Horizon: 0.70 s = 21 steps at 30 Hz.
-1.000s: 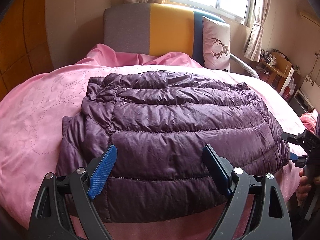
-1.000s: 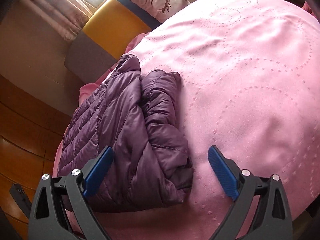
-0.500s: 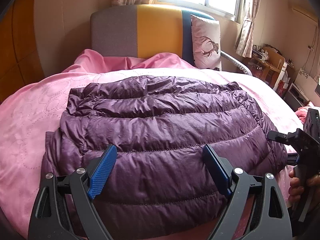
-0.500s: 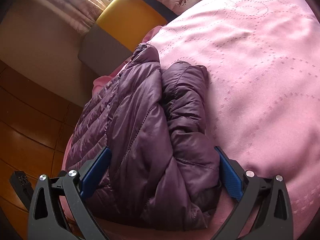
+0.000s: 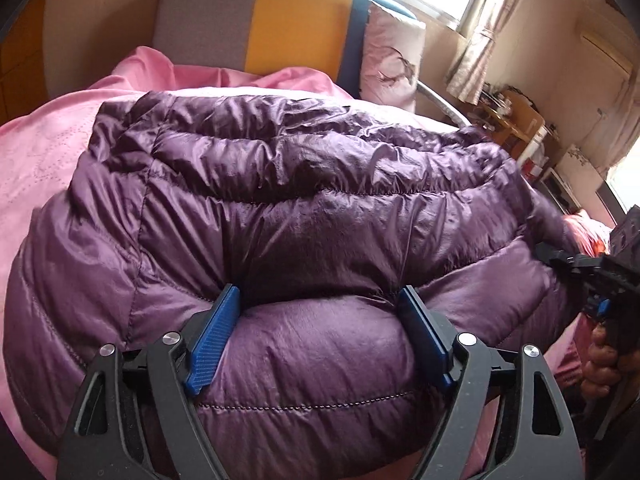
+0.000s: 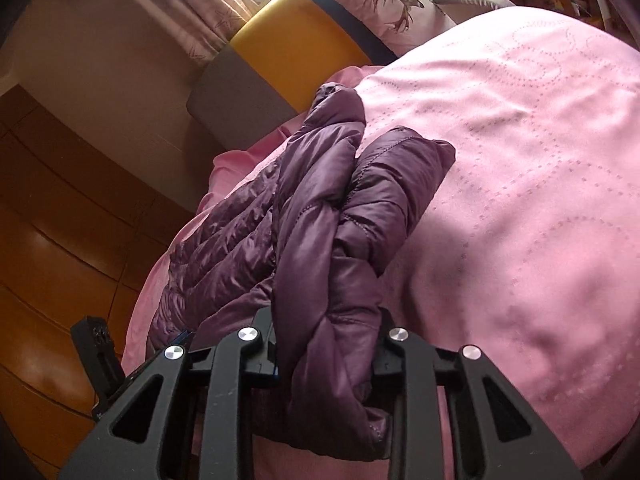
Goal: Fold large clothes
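A purple quilted down jacket point(image 5: 280, 208) lies folded on the pink bed cover point(image 5: 36, 152). My left gripper point(image 5: 320, 312) has its blue pads pressed into the jacket's near edge, with a bulge of fabric squeezed between the jaws. My right gripper point(image 6: 324, 344) is shut on the thick folded right end of the jacket point(image 6: 332, 248), its pads hidden by fabric. The right gripper also shows in the left wrist view point(image 5: 600, 272) at the jacket's right end, held by a hand.
A grey, yellow and blue headboard point(image 5: 280, 20) and a deer-print pillow point(image 6: 392, 4) stand at the far end of the bed. A cluttered desk point(image 5: 516, 120) is at the right. Wooden wall panels point(image 6: 52, 240) are beyond the bed's left side.
Both grippers have moved in onto the jacket and closed: the left from open above the near edge to pinching it, the right from open around the folded end to clamped on it.
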Available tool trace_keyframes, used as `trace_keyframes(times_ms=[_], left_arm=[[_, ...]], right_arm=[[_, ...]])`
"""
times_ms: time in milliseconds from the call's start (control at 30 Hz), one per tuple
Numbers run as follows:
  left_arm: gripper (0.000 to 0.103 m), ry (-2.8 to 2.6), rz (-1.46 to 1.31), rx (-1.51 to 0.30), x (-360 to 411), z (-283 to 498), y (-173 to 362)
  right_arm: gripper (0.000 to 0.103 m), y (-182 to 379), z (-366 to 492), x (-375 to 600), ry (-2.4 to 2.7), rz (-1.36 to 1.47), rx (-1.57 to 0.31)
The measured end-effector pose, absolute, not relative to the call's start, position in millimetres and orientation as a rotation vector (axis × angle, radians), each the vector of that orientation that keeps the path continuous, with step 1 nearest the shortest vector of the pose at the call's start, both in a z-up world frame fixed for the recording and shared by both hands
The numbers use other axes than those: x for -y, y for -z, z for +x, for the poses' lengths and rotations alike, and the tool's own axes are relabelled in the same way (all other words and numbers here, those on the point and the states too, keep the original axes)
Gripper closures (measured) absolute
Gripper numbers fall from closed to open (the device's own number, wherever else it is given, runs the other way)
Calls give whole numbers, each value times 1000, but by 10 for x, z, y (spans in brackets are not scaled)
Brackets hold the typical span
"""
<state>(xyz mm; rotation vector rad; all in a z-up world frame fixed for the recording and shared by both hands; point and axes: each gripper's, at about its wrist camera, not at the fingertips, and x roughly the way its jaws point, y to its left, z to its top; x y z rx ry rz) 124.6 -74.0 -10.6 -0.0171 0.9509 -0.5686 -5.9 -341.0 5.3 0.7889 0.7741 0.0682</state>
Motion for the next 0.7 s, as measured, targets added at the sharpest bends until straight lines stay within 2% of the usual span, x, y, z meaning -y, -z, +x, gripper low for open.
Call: trace_keyframes(times_ms=[133,200,233,267,333,367,433,500,533,700], left_arm=[[25,610,-51,-978,836,1084,122],[25,601,3,-955,942,1008,104],[25,595,1,-953,946,1011,82],[26,593,-18,-955,924,1017,51],[32,582,-43,-941,849,1045,-67],[32,572,-43,-916,808,1037,-134],[32,542,-9,-859,766,1031,-246],[36,538,30,-889,830,1091,-184],[36,540,33,-915,861,1129,-115],[36,527,48,-908,934,1081,63]], right_arm=[[77,23,-322,3445,-29,760,-816],[61,143,-376,3490,-1,792,-836],[48,186,-356,3504,14,807,-848],[40,221,-370,3519,28,817,-849],[33,269,-384,3532,36,838,-847],[27,294,-378,3533,30,850,-851],[23,348,-356,3527,15,876,-845],[31,382,-324,3496,8,891,-836],[42,378,-288,3475,-5,901,-834],[61,160,-275,3375,-1,845,-829]])
